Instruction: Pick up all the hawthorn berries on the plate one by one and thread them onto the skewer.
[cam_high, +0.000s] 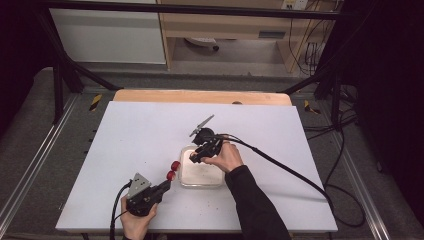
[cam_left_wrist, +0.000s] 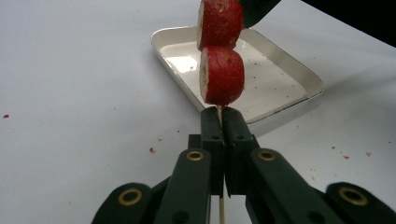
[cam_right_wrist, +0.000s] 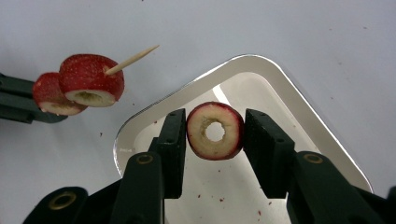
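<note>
Clenched on the skewer (cam_left_wrist: 219, 114), my left fingers (cam_left_wrist: 223, 122) hold two red slices (cam_left_wrist: 222, 74) at the tray's (cam_right_wrist: 299, 100) nine o'clock; my right fingers (cam_right_wrist: 173, 140) grasp a cored slice (cam_right_wrist: 215, 131) over the tray; next, I judge, its hole must meet the skewer's tip.

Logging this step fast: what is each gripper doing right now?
Left gripper: shut on the skewer, two fruit pieces threaded on it.
Right gripper: shut on a cored fruit slice above the tray.
</note>
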